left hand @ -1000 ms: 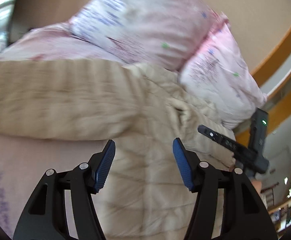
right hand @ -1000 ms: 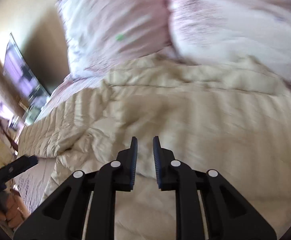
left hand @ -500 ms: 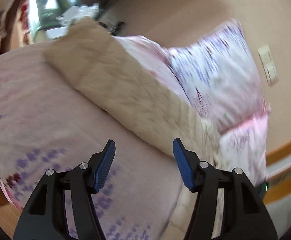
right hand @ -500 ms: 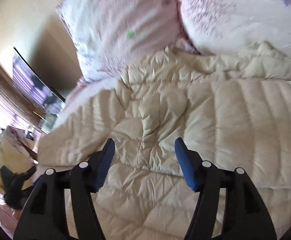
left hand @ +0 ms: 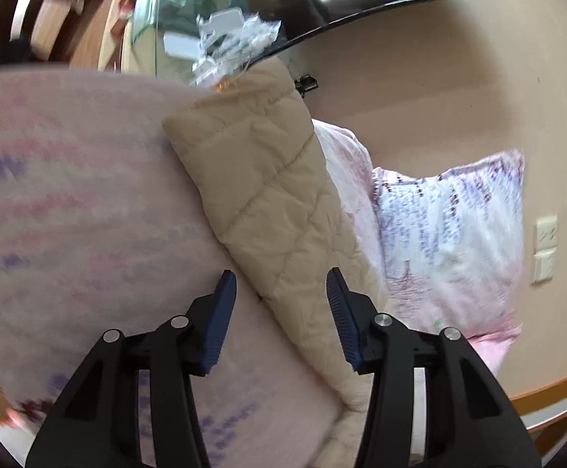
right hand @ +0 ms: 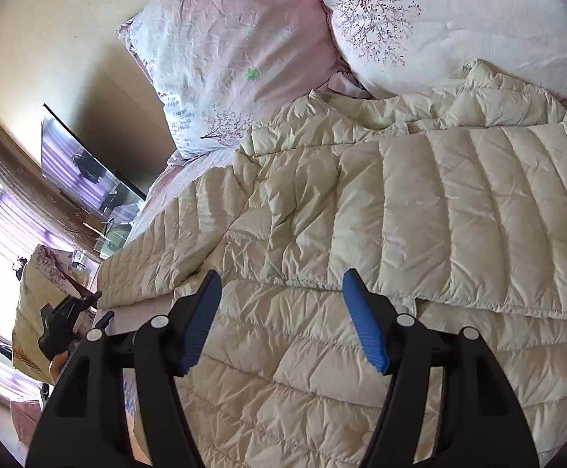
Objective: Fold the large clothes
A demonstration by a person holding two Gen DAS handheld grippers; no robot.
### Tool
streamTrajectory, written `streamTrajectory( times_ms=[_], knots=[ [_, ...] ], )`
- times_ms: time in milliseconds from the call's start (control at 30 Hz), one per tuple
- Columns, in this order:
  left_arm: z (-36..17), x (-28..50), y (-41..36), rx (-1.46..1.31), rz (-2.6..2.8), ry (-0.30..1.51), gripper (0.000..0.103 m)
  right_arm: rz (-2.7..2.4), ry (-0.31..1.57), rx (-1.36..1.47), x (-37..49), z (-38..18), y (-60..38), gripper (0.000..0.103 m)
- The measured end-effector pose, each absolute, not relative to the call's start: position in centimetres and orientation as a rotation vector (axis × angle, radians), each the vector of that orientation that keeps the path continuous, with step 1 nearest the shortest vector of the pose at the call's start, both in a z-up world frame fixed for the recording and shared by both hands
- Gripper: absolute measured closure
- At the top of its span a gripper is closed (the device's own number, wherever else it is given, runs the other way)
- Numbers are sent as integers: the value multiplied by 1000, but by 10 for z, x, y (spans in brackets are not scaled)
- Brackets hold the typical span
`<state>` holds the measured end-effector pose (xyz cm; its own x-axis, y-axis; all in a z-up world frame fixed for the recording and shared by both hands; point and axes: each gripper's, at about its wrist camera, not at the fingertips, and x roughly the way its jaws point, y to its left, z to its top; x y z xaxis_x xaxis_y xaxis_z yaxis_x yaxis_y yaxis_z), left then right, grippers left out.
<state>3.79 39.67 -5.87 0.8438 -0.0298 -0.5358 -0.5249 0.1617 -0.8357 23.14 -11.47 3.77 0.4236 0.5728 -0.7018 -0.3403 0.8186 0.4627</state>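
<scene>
On the bed (left hand: 69, 202) the cream down jacket (right hand: 361, 234) lies spread below the pillows (right hand: 459, 23), one sleeve (left hand: 268, 202) outstretched. We close the left tongs (left hand: 279, 312) squarely astride that sleeve, pads not yet pressing; our right tongs (right hand: 281, 318) hover wide and empty above the body.

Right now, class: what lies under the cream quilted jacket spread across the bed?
Under the quilted jacket lies the pink printed bedsheet, bare beside the sleeve. Two floral pillows sit behind the collar. Whatever is beneath the jacket's middle is covered.
</scene>
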Motion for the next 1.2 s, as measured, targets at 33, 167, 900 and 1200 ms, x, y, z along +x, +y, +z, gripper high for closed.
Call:
streamTrajectory(
  times_ms=[33, 167, 900, 1200],
  knots=[
    [-61, 40, 395, -1407, 355, 489, 54, 578, 979, 264, 231, 37, -114, 38],
    [-60, 50, 391, -1408, 372, 498, 54, 573, 998, 277, 232, 31, -115, 38],
    [34, 91, 358, -1087, 166, 377, 103, 512, 930, 274, 221, 39, -159, 37],
    [113, 168, 185, -795, -321, 414, 103, 427, 888, 321, 219, 44, -197, 37]
  ],
)
